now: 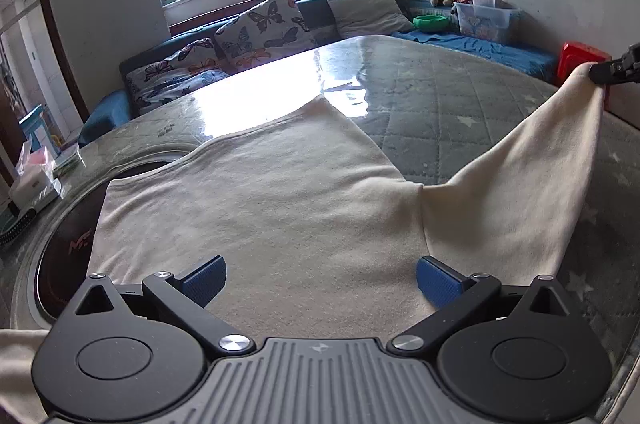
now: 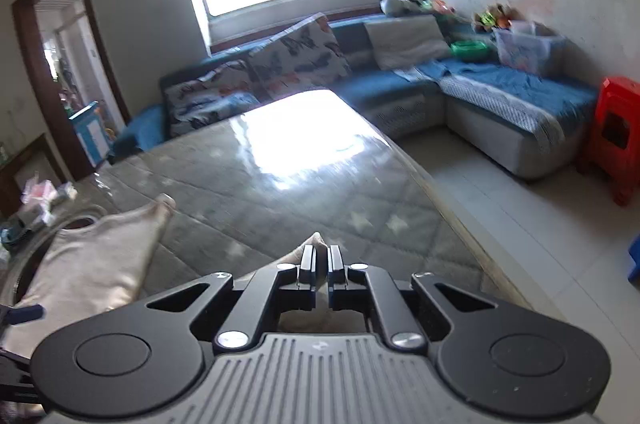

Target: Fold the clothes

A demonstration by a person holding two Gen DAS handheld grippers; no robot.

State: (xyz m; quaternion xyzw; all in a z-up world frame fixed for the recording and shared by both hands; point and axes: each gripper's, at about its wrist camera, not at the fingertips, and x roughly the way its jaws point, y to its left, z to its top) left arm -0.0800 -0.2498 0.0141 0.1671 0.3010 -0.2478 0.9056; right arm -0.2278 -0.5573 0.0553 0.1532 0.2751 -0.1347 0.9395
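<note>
A cream garment (image 1: 256, 200) lies spread on the glass-topped table (image 1: 440, 96). My left gripper (image 1: 320, 282) hovers over its near part, open, blue pads wide apart with nothing between them. One corner of the cloth is lifted up at the right, pinched by my right gripper (image 1: 600, 74). In the right wrist view that gripper (image 2: 321, 258) is shut on the cream cloth (image 2: 316, 240), whose tip pokes out past the fingers; the rest of the garment (image 2: 92, 264) lies at the left.
A round dark hob (image 1: 68, 244) is partly under the garment at the left. Boxes and packets (image 1: 36, 180) clutter the table's left edge. Beyond are a blue sofa (image 2: 500, 92) with cushions, a red stool (image 2: 616, 136) and tiled floor (image 2: 540, 224) at the right.
</note>
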